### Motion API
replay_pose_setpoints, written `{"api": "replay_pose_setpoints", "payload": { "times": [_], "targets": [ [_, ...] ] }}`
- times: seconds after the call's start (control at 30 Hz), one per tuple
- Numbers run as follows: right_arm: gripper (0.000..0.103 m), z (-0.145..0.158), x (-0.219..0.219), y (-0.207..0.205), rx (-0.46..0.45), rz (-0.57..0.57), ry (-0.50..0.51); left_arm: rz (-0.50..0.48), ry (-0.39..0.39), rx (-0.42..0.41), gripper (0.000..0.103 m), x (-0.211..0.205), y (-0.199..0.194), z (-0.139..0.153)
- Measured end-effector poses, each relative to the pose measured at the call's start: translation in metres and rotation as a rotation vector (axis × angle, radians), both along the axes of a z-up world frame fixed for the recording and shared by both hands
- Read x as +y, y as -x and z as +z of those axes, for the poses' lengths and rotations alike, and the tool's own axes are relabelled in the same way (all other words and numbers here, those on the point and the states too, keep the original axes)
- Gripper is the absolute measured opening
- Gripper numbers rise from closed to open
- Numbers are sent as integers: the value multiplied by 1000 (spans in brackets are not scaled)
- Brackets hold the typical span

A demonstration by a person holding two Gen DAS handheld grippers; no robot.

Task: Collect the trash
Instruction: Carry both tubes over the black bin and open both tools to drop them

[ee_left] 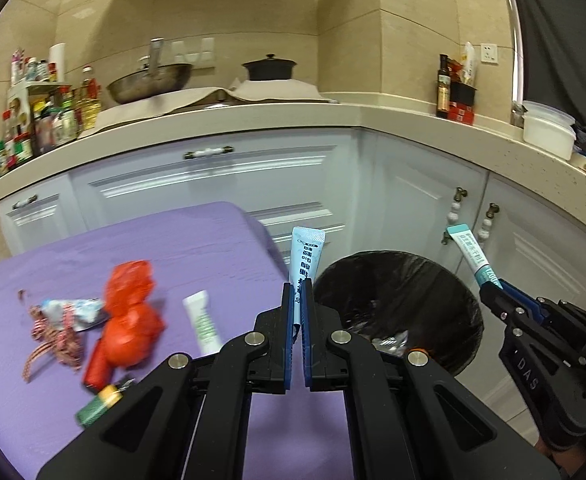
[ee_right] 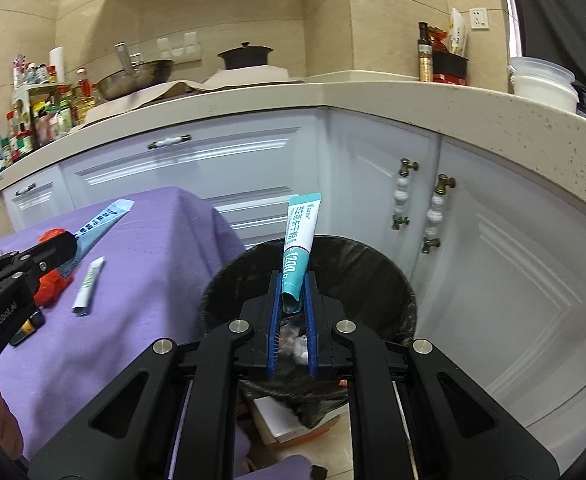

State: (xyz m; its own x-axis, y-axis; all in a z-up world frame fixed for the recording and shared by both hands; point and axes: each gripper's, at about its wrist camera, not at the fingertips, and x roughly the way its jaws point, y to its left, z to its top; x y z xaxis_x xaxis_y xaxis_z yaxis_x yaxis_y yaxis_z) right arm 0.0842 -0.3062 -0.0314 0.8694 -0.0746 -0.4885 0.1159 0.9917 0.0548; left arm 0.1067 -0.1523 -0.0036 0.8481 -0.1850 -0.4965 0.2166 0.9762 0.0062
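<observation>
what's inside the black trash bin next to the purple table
The trash bin has a black liner; on its bottom lie some crumpled pale and shiny wrappers. The right gripper and its teal tube cover part of the inside, so the rest is hidden.

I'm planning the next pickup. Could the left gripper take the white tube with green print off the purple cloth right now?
Probably not yet. The left gripper is shut on a pale blue sachet, so its jaws are full. The white tube itself lies uncovered on the purple cloth, apart from the red bag; once the sachet is dropped, the way looks free.
</observation>
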Motion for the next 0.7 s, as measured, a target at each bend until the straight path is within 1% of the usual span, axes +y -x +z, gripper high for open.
{"api": "replay_pose_setpoints", "payload": {
  "times": [0.27, 0.7],
  "targets": [
    [11, -8, -30, -17, 6, -31, -11, -17, -15, 13, 4, -37, -23, -11],
    [11, -26, -60, -47, 29, -69, -30, -26, -41, 74, 4, -75, -55, -29]
  ]
}}
